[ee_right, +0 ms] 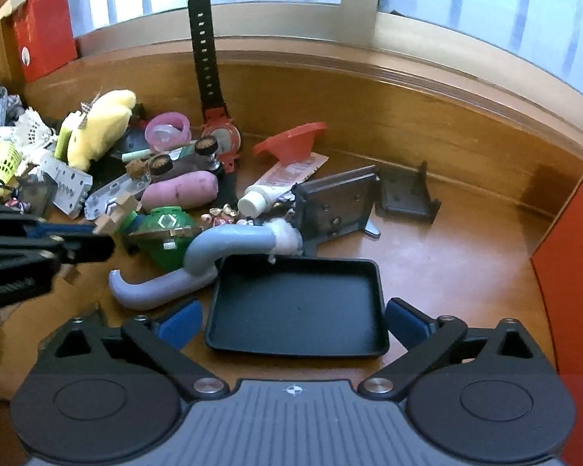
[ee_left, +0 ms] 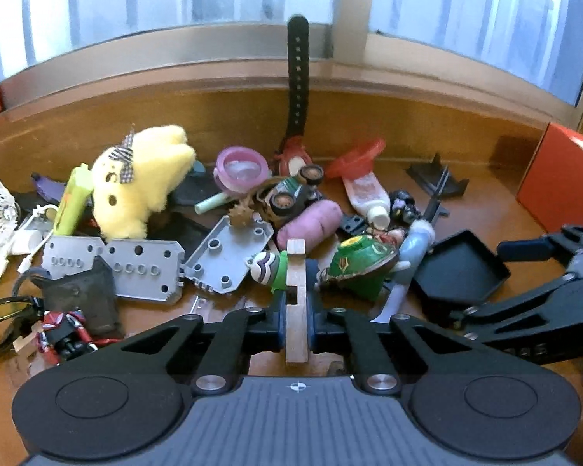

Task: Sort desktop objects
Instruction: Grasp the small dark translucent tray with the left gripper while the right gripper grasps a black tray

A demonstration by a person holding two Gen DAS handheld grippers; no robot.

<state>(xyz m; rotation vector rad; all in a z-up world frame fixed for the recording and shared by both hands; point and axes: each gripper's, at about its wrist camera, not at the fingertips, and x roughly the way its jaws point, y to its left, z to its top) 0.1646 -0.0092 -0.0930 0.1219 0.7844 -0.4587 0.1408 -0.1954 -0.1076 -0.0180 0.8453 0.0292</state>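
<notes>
Now | left gripper (ee_left: 296, 320) squeezed tight on the wooden piece (ee_left: 296, 303), long side pointing straight ahead over the toy pile | black tray (ee_right: 297, 306) sits between the wide-open, empty fingers of the right gripper (ee_right: 293, 324), just ahead | both tip downward.

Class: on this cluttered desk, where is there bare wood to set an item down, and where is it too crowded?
Bare wood lies right of the black tray, toward the red box, and behind the black bracket. Crowded: left, around the yellow plush and green top.
</notes>
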